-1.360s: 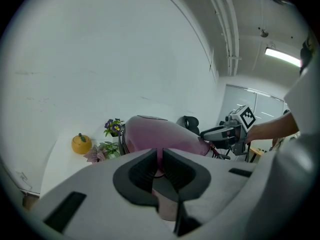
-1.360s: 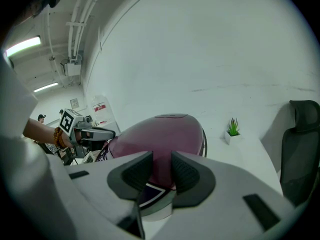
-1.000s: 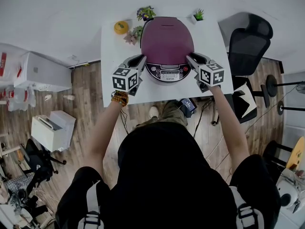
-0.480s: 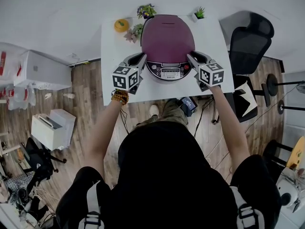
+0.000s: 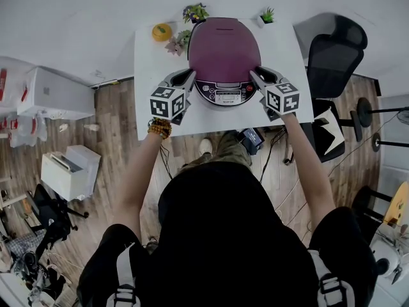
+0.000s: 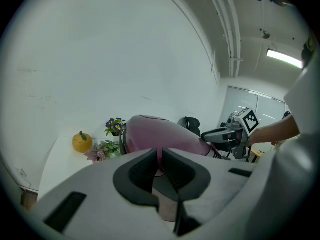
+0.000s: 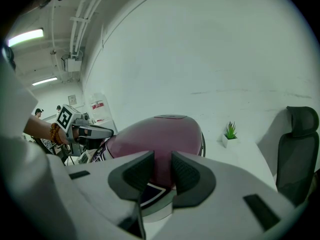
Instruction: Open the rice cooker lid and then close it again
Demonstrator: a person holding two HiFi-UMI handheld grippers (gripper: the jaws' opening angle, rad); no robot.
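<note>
Head view: the cooker [image 5: 223, 50] is sitting on the table [image 5: 153, 117], lid still down, with the left gripper [image 5: 190, 74] and right gripper [image 5: 254, 73] flanking its front. The right jaws have just been narrowing, gripping nothing. The left jaws are barely parted, also empty. I'm guessing they're lining up to open it.

Beyond the left hand-held gripper [image 5: 189, 75] I see an orange ornament [image 5: 162, 32] and potted flowers [image 5: 195, 13] on the bench [image 5: 149, 66].

One rice cooker [image 5: 223, 47]; two grippers [image 5: 190, 75] [image 5: 254, 72]; three small plants [image 5: 195, 13] [image 5: 176, 44] [image 5: 266, 19]; one orange [image 5: 161, 32].
</note>
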